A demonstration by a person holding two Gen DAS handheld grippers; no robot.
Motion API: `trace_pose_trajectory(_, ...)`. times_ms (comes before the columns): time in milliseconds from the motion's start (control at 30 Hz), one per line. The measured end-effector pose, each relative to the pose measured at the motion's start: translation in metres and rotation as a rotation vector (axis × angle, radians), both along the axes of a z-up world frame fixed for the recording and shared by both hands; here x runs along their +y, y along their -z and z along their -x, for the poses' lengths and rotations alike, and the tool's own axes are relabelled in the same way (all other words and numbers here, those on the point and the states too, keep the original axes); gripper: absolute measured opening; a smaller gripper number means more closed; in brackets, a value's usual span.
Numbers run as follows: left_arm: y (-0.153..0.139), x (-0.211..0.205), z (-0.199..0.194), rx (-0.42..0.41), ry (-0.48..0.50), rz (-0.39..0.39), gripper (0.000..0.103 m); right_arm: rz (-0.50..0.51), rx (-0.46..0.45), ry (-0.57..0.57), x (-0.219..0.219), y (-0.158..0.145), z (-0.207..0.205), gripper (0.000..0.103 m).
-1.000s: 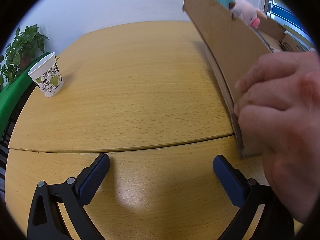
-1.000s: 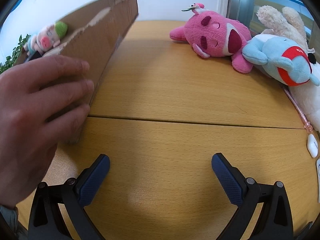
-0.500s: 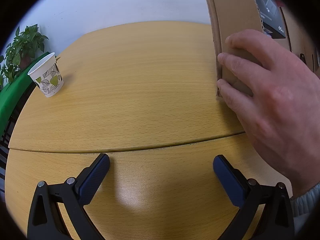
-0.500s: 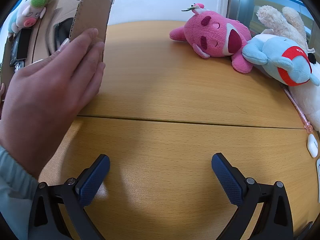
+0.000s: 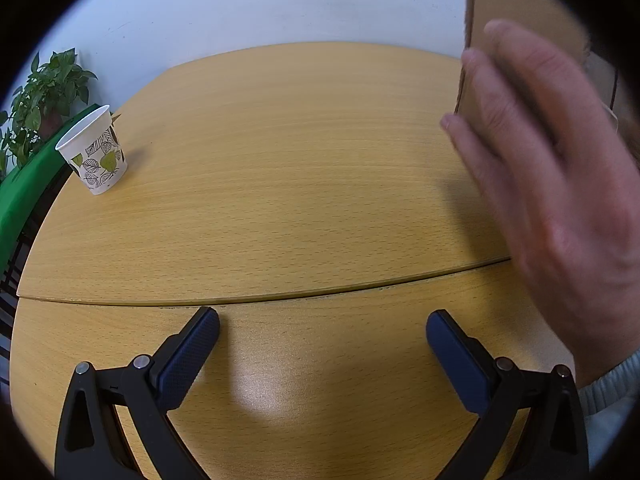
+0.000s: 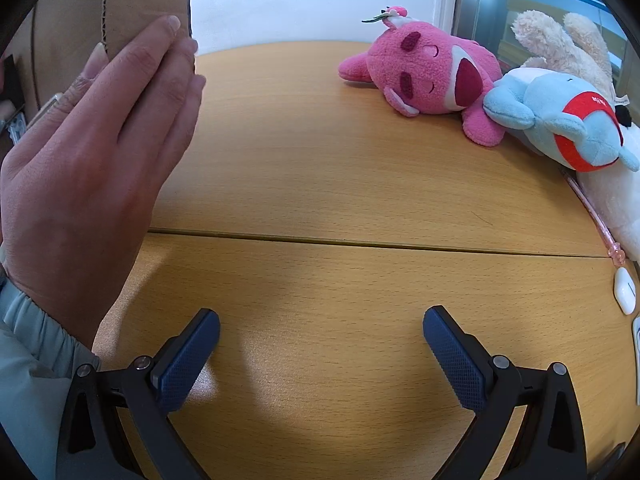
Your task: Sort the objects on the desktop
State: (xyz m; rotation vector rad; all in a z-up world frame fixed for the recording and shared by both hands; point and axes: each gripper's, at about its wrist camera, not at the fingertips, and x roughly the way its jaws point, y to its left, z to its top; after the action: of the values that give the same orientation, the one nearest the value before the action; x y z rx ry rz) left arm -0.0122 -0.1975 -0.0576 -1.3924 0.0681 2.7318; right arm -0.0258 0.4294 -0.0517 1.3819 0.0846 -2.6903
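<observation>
- Left tool (image 5: 322, 340): fingers spread wide apart, nothing between them, resting low over the wooden surface (image 5: 280, 184).
- Right tool (image 6: 321, 336): likewise spread apart and empty, low over the same surface (image 6: 320, 184).
- A bare hand (image 5: 552, 200) sits flat against the side of a cardboard box (image 5: 516, 12) at the right edge of the left view; motion blur on the fingers. The box stands tilted, its lower edge seemingly off the surface, though that edge is hidden behind the hand.
- The right view shows a hand (image 6: 92, 152) on the box's (image 6: 132, 0) other side. Two bare hands appear to hold the box while neither tool is in use.
- Box contents: only dark, unclear shapes at the far left edge of the right view.
- Loose on the surface: leaf-patterned paper cup (image 5: 94, 150) far left, upright; pink plush bear (image 6: 424, 76) far right, lying down, touching a light-blue plush (image 6: 560, 120) with a red patch; a cream plush (image 6: 560, 36) behind them; a small white case (image 6: 625, 290) near the right rim.
- Judgement: sorting is at an early stage. The box is being positioned; every visible toy, the cup and the case remain outside it.
</observation>
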Motion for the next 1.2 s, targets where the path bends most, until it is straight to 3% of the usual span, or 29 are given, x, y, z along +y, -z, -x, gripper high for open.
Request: trace_pose_trajectory(1200, 0.0086, 0.0008, -0.0025, 0.000, -0.003, -0.002, 0.103, 0.000, -0.001, 0.000, 0.0020, 0.0024, 0.0008, 0.103)
